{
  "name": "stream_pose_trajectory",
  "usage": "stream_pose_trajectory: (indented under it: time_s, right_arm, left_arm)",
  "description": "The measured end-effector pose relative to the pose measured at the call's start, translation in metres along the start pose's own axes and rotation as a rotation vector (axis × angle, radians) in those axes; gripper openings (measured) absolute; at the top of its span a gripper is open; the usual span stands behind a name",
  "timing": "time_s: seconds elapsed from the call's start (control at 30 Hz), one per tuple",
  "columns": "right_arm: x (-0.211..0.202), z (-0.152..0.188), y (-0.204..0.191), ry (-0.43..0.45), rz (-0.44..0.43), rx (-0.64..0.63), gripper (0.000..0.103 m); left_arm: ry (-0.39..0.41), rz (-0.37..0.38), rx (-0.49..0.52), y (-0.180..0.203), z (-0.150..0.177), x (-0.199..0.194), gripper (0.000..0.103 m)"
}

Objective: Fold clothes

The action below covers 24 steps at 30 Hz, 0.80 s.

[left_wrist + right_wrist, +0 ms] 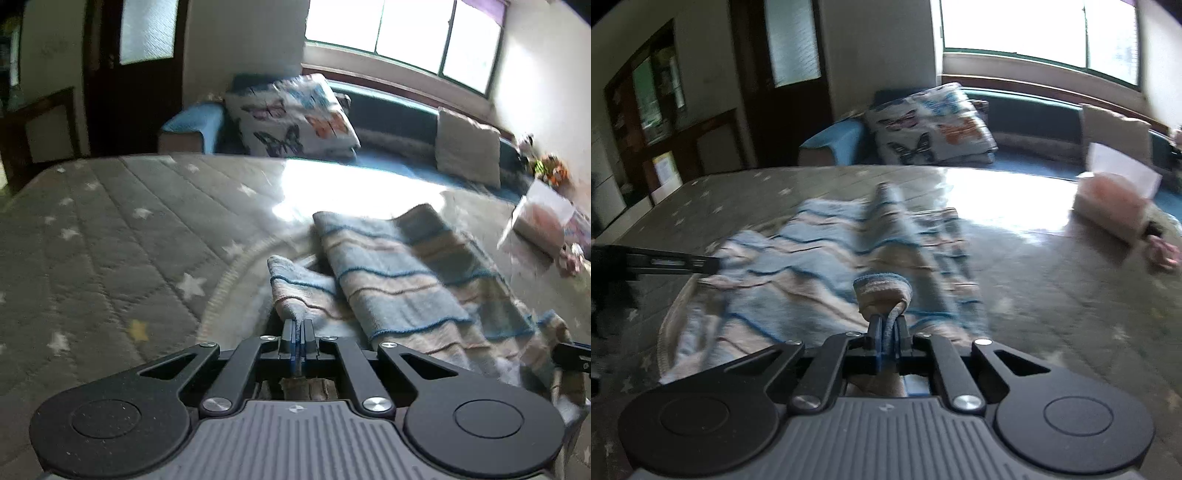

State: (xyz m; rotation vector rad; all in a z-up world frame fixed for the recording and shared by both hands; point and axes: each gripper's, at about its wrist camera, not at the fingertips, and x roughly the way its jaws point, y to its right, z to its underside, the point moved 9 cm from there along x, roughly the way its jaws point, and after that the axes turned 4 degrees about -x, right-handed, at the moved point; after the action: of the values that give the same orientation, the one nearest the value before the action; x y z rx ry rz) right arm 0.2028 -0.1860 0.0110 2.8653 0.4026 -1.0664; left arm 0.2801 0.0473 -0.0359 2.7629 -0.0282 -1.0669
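A blue, beige and brown striped cloth (399, 280) lies rumpled on a grey quilted surface with white stars (110, 240). My left gripper (297, 326) is shut on the cloth's near left edge, and the fabric rises in a fold from its pads. In the right wrist view the same striped cloth (820, 258) spreads ahead. My right gripper (888, 325) is shut on a bunched near edge of it, which bulges just past the fingertips. The left gripper's black finger (665, 264) shows at the left, against the cloth's far side.
A pale box with pink contents (1115, 199) stands at the right of the surface, with a small pink thing (1163, 253) beside it. Behind lie a blue sofa (399, 118), a butterfly cushion (291, 114) and a beige cushion (469, 146) under a bright window.
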Motion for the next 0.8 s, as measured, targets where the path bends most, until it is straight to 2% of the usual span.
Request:
stream_pose_trajectory:
  time_s: [0.2,0.43,0.67,0.73,0.8]
  right_arm:
    - [-0.035,0.011,0.043,0.045,0.079,0.081,0.004]
    - [-0.072,0.042,0.091,0.059,0.159,0.178,0.004]
    - [-0.088,0.08,0.103,0.012,0.156,0.225,0.004]
    - [-0.089,0.091,0.102,-0.01,0.145,0.234,0.004]
    - [-0.09,0.101,0.099,-0.036,0.135,0.234,0.005]
  left_arm:
    - [0.046,-0.065,-0.051,-0.029,0.001,-0.043,0.002]
    - [0.073,-0.158,-0.144,-0.069,0.023,-0.1,0.002]
    - [0.11,-0.27,-0.197,-0.099,0.056,-0.167,0.002]
    - [0.093,-0.306,-0.184,-0.105,0.069,-0.177,0.002]
    - [0.049,-0.305,-0.181,-0.107,0.081,-0.179,0.003]
